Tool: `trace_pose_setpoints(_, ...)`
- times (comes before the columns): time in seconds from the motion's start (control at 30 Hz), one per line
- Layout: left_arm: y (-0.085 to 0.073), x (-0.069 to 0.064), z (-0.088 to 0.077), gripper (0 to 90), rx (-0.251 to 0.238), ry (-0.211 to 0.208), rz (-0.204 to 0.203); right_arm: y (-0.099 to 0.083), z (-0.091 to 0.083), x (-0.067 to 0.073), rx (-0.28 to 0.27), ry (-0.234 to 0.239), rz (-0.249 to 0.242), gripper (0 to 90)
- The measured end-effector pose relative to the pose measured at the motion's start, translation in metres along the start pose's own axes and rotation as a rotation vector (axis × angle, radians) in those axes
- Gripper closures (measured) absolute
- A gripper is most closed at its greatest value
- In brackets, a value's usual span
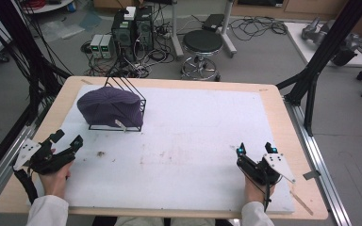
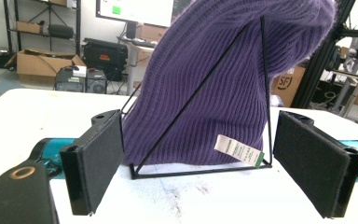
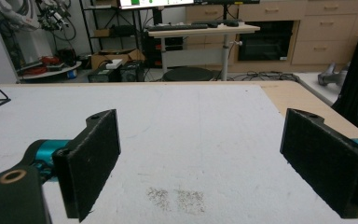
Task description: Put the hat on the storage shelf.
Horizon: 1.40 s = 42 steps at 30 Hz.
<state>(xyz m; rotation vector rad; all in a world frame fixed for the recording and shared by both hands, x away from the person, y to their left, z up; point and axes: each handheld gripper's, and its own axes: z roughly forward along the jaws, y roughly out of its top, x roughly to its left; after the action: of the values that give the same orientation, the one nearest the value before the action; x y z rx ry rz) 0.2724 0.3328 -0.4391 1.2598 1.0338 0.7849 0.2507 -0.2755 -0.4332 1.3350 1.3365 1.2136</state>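
Observation:
A purple knitted hat (image 1: 107, 106) is draped over a black wire stand (image 1: 133, 108) at the back left of the white mat. Seen from the left gripper view, the hat (image 2: 223, 88) hangs over the triangular wire frame (image 2: 200, 170), and a white label (image 2: 238, 150) dangles at its lower edge. My left gripper (image 1: 69, 139) rests near the mat's left edge, open and empty, pointing toward the hat a short way off. My right gripper (image 1: 256, 148) sits at the front right, open, with bare mat between its pads (image 3: 93, 158).
The white mat (image 1: 188, 141) covers most of the wooden table (image 1: 283, 108). Small dirt marks (image 3: 176, 196) lie ahead of the right gripper. Beyond the far edge are a round stool (image 1: 202, 44), computer boxes and cables. A black frame post (image 1: 311, 80) stands at the right.

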Motion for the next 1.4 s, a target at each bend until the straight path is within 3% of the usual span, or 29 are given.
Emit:
trace_pose_setpoints(0.2, -0.0001, -0.0046, 0.0023, 16.6, -0.001, -0.017, -0.013, 0.0002, 0.0, -0.0004, -0.011, 0.019, -0.036, 11.3)
trace_pose_setpoints(0.47, -0.0009, -0.0039, 0.0045, 16.6, 0.008, -0.024, -0.011, -0.0001, -0.0012, 0.0021, -0.01, 0.039, -0.042, 11.3)
trace_pose_setpoints(1.4, -0.0019, -0.0011, 0.0079, 16.6, 0.013, -0.031, -0.03, -0.0023, -0.002, -0.0025, 0.014, 0.039, -0.013, 11.3)
